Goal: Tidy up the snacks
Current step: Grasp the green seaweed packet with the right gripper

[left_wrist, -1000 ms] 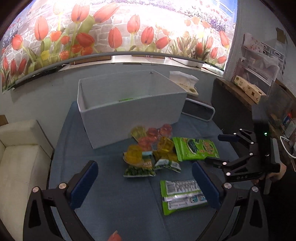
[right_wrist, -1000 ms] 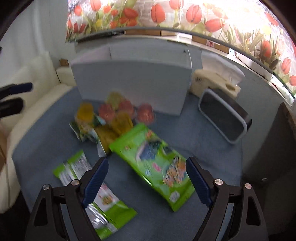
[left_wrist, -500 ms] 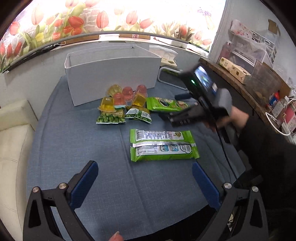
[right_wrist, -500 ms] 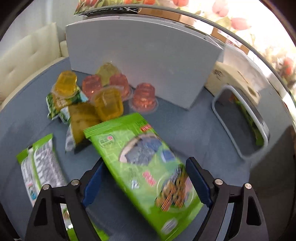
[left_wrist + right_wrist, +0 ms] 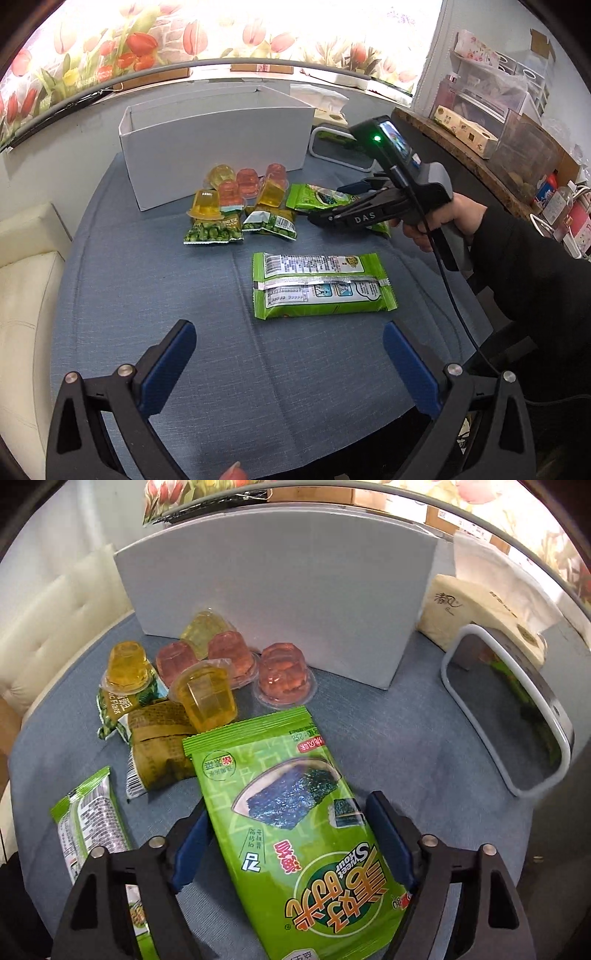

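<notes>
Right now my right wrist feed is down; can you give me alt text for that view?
The right hand-held gripper, open, straddles a green seaweed snack packet lying on the blue tablecloth. Behind it, orange and pink jelly cups cluster before a white box; a grey-rimmed bin lies at right.

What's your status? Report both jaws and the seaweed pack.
Left gripper open, empty, above table. Right gripper open, straddling seaweed pack, not clamped. Jelly cups between pack and white box.
</notes>
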Demonstrator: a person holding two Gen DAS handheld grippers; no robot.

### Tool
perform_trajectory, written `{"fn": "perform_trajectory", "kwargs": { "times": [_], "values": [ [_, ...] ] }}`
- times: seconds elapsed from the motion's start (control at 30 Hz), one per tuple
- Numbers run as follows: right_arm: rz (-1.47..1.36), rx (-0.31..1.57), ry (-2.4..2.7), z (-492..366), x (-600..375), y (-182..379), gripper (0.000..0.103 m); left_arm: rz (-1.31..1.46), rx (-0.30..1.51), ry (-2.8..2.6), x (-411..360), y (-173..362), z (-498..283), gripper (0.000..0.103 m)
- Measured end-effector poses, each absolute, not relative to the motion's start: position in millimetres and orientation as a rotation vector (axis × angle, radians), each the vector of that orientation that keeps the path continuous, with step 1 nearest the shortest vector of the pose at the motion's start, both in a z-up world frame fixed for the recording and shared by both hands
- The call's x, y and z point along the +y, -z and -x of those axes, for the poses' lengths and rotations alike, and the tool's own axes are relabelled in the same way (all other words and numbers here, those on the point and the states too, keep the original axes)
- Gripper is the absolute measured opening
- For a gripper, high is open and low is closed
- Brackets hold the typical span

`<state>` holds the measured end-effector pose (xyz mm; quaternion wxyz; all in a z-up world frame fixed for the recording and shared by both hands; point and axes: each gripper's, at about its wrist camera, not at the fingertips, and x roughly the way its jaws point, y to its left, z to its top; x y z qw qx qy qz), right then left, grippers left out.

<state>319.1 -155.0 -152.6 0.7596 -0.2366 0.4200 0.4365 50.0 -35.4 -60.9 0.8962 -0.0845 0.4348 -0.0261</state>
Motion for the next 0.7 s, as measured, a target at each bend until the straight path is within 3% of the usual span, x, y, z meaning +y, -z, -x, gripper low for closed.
{"fn": "perform_trajectory", "kwargs": {
  "times": [0.33, 0.7],
  "values": [
    [0.469, 0.876, -0.818, -280, -202, 135, 0.079, 0.105, 0.923, 0.100, -47, 73, -70, 0.103],
    [0.347, 0.870, -0.793, -205, -266, 109, 0.079, -0.234, 0.939, 0.474, -79, 89, -137, 0.103]
  ]
}}
